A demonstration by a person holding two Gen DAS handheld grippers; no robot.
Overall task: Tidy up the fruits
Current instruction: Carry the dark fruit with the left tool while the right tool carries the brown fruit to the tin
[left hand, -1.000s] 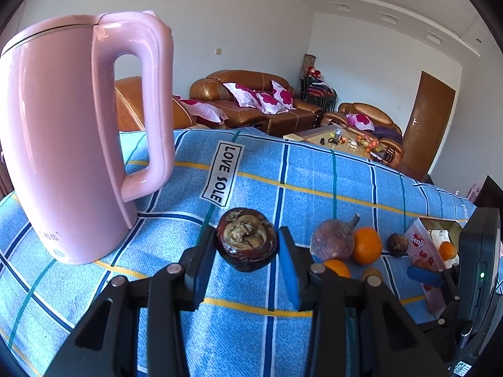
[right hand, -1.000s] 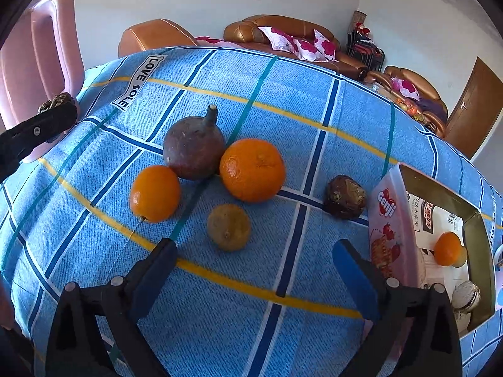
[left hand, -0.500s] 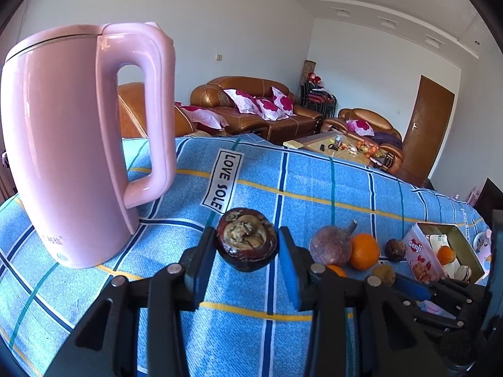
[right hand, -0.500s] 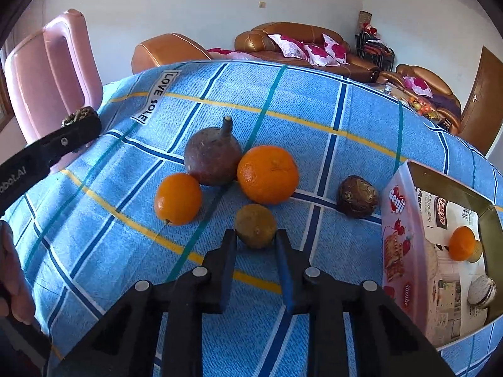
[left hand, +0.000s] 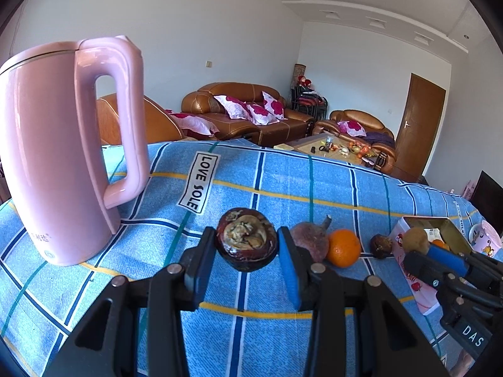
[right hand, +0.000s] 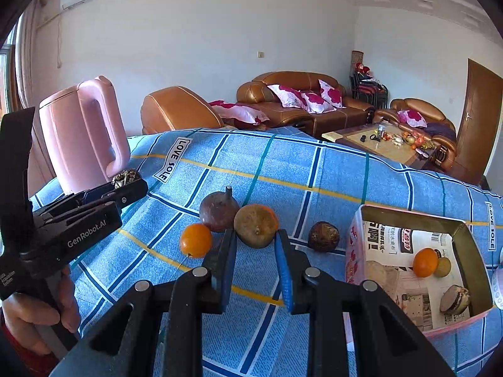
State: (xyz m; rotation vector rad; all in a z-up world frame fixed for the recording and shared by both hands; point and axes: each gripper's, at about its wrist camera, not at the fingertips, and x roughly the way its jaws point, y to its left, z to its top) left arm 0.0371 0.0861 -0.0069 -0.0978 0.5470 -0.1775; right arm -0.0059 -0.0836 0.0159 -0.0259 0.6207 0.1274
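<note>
while left gripper fingers clamped the dark round mangosteen, right gripper fingers held the brownish-green round fruit above the blue plaid cloth.

My left wrist camera looks low across the blue checked cloth, close beside the pink kettle; my right camera faces likewise, sharing kettle and sofas.

I'm getting bright daylight in both feeds, coming from the left, where a window edge shows. The kettle carries a soft sheen and the cloth looks washed pale blue. Short shadows sit under the fruit. Everything is sharp, no motion blur. Fisheye bends the walls, and black vignette fills the corners.
</note>
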